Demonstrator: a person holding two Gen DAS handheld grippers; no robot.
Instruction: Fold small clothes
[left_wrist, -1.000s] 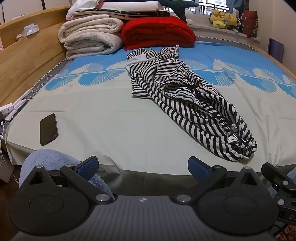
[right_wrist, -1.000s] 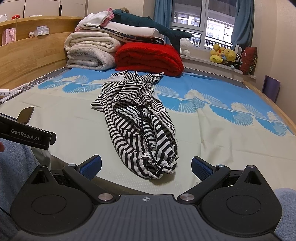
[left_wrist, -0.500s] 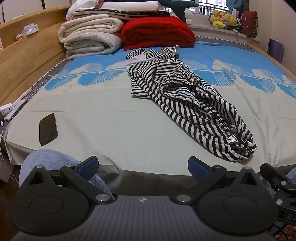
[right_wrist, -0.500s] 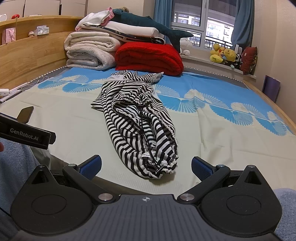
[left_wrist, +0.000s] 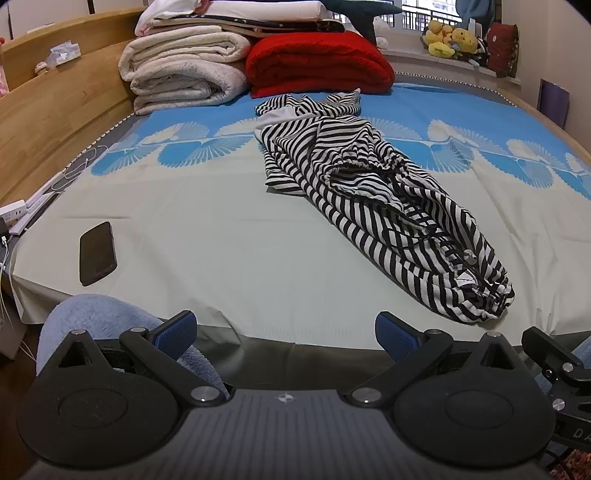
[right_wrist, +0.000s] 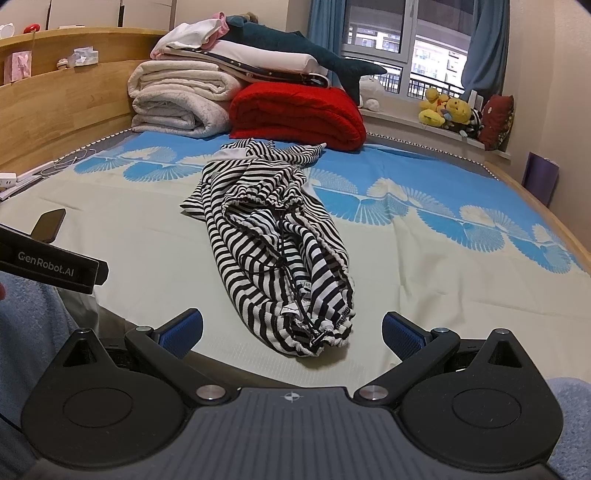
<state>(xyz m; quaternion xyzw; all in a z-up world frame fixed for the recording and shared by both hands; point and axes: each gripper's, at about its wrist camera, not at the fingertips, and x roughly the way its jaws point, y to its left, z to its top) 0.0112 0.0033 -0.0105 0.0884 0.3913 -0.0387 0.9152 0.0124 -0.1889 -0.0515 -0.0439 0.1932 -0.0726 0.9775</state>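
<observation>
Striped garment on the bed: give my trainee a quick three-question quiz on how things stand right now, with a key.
1. True or false: the left gripper is shut on the striped garment.
2. Which lies nearest the left gripper on the bed sheet? A) red blanket B) phone C) yellow plush toys
3. Fill in: the garment lies bunched and ____, not yet folded, with the right gripper open just short of its near end.

Key: 1 false, both grippers are open and hold nothing. 2 B. 3 crumpled.
</observation>
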